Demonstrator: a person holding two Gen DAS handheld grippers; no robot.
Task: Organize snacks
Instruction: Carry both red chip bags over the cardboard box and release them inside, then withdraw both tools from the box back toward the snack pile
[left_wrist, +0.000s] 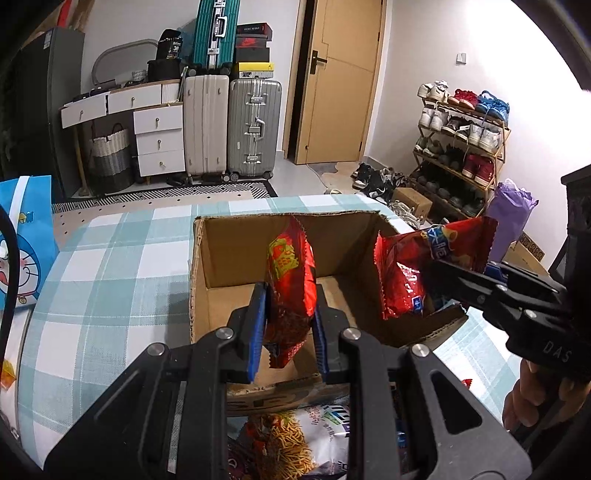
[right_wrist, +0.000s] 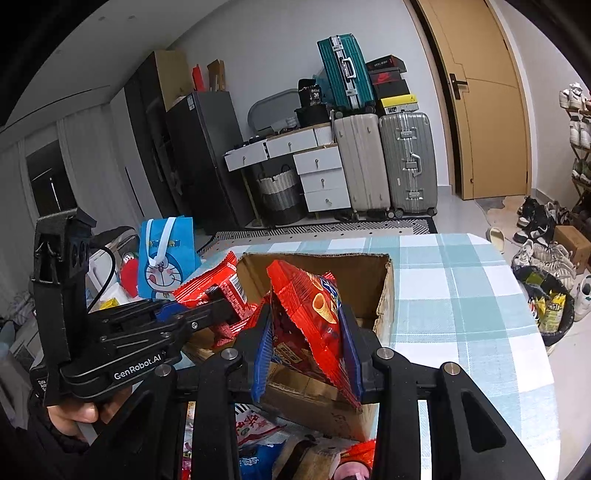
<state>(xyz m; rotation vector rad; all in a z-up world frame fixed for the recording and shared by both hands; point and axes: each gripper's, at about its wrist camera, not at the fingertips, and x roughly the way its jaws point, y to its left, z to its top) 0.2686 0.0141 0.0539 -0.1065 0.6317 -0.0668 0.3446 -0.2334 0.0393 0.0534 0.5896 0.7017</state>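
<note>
Left gripper (left_wrist: 288, 325), jaws closed most of the way on a red snack bag (left_wrist: 291, 280), holds it upright over the open cardboard box (left_wrist: 236, 251). To its right, the right gripper (right_wrist: 306, 347), jaws likewise closed on a red corn-snack bag (right_wrist: 314, 314), holds it above the same box at the right wall. The box sits on a checked tablecloth (right_wrist: 461, 295). Below both grippers, loose snack packets (left_wrist: 310, 432) lie near the box's front wall.
</note>
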